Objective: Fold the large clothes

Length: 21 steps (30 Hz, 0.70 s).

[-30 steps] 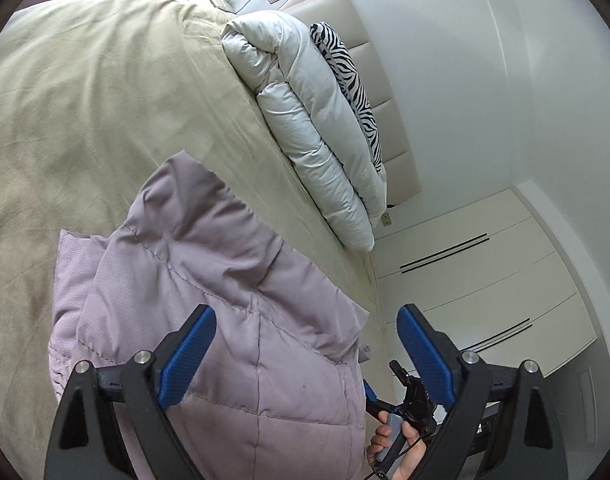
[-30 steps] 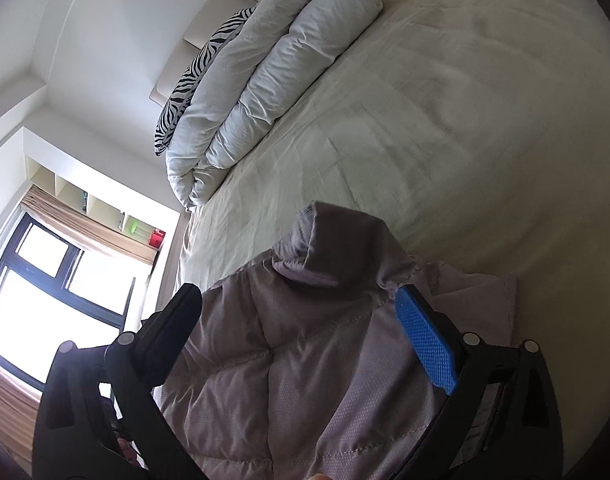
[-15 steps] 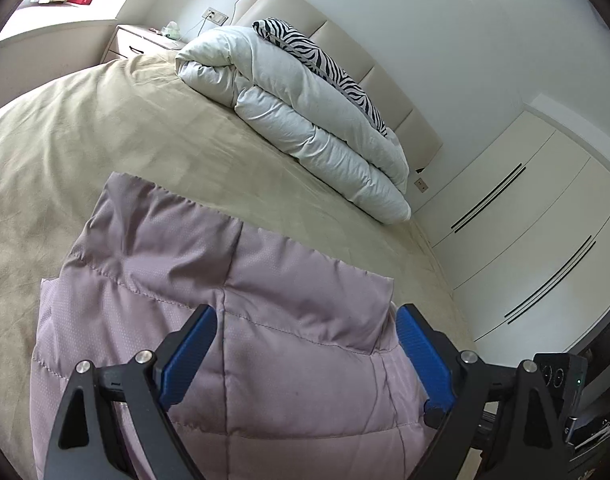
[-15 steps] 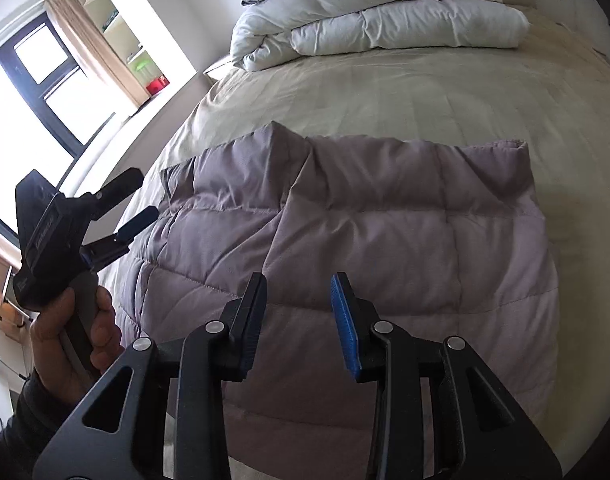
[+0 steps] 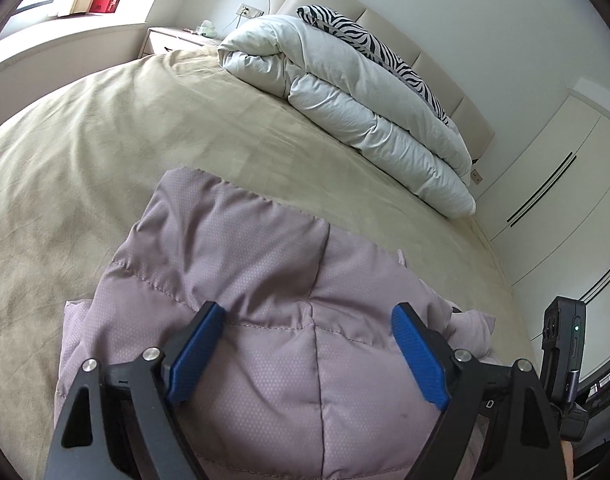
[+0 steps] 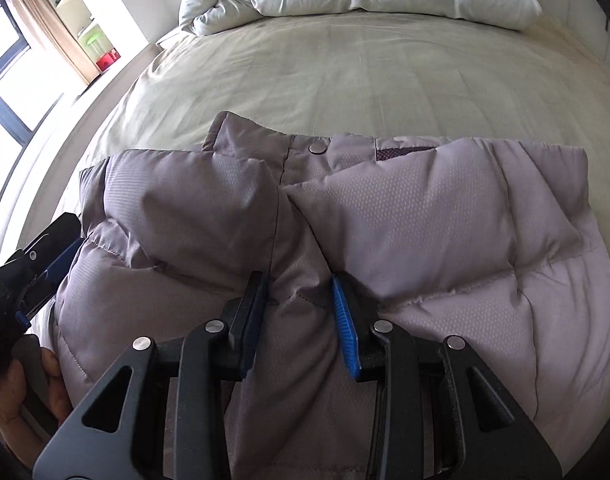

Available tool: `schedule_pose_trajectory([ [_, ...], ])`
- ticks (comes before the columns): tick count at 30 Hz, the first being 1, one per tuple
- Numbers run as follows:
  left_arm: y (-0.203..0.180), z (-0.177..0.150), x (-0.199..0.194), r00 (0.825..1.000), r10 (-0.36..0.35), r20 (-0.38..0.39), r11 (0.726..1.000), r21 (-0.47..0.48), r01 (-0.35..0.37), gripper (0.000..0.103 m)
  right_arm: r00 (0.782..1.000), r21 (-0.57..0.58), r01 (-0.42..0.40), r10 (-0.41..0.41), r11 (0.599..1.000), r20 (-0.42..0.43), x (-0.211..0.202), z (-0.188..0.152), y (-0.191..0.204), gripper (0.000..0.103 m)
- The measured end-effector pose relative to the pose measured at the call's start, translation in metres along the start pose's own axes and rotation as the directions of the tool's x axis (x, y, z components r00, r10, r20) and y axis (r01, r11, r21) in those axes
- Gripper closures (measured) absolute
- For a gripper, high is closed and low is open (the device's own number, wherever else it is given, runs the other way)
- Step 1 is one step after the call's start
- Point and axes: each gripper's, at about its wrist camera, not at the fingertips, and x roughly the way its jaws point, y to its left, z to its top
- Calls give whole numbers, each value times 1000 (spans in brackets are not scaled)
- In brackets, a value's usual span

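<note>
Right, the right gripper (image 6: 301,304) has its jaws drawn in to a narrow gap with a ridge of the puffy mauve jacket (image 6: 405,216) bunched between the pads, which look to be pressing on it. The jacket lies partly folded on the beige bed (image 6: 345,72), at the near edge, its snap collar at twelve o'clock from the gripper. The left gripper (image 5: 309,352) hovers wide over the jacket's quilted back with nothing held; cloth lies under the gap, pads clear of it.

What could go wrong? That pinch looks shallow on slippery padded fabric, so a quick lift could let the ridge slide out. It may also have caught only the top layer, and then the fold opens up rather than travelling whole. With the left side ungripped, the far half could drag and skew.

Against a second ago: the right jaws were spread wide above the hood and have since closed in, now sitting on the fabric. The left jaws have just been narrowing a touch with nothing between the pads. The white duvet (image 5: 345,100) now sits at one o'clock in the left view.
</note>
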Motion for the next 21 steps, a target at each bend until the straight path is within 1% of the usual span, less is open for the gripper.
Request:
schedule_pose_trajectory([
  [2,0,-1,5,1000,12,1,1000,23,-12,15,1000,-32,22,-22,999,-2,9,4,5,71],
  [3,-1,-2,9,1000,22,-3,999,38,-22,15,1000,-38,23,-23,999,0,15,9,2,72],
  [6,0,-4,21,998,57,-22,995,84,-55,15,1000,-12,-11,11,1000,6,26,13,-8,73],
  [8,4,-5,25,998,60,-20,995,82,-58,15,1000,-8,-26,26,1000,12,30,14,-14,73],
  [13,14,-8,32,999,42,-18,998,57,-41,15,1000,-38,-18,18,999,10,41,20,-16,73],
  [18,10,-10,41,997,73,-37,995,78,-70,15,997,-14,-72,72,997,20,52,22,-22,73],
  [21,8,-11,44,996,84,-36,993,89,-80,15,996,-18,-81,81,997,34,54,19,-25,73],
])
